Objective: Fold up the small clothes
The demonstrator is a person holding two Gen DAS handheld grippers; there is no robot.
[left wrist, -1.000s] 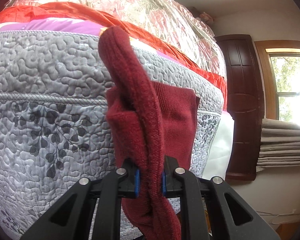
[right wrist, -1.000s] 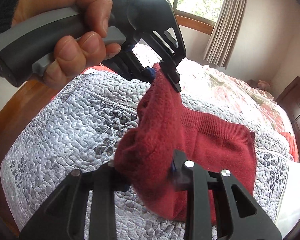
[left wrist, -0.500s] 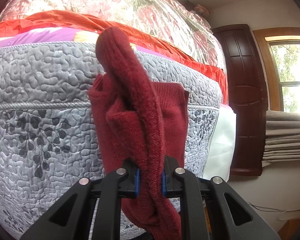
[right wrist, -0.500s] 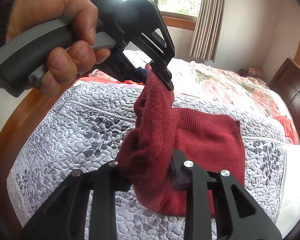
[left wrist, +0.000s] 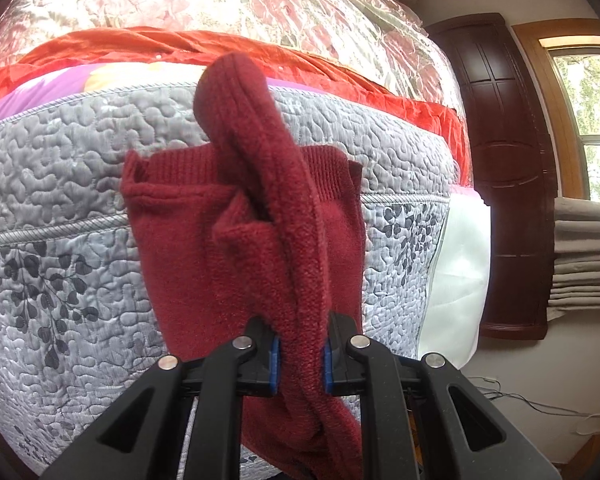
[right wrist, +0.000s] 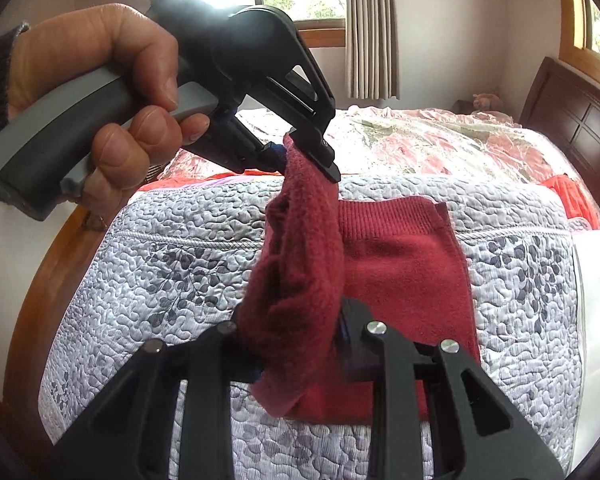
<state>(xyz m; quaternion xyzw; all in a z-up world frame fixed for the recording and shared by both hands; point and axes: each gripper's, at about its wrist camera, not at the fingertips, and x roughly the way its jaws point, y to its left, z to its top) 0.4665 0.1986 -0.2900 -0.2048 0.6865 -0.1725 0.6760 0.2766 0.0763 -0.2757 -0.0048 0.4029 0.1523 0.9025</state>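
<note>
A: Where does the dark red fleecy knit garment (right wrist: pixel 404 276) sit?

B: Mostly flat on the grey quilted leaf-print bedspread (right wrist: pixel 180 264), toward three o'clock in the right wrist view; one edge is lifted into a ridge between both tools.

A: And the jaws?

B: The left gripper (right wrist: pixel 300 152), at twelve o'clock there, is pinched tight on the far end of the ridge. The right gripper (right wrist: pixel 296 344) is clamped on the near end.

A: How should the fold go?

B: Probably keep the ridge taut, carry both ends across together, lay edge on edge, then release.
</note>
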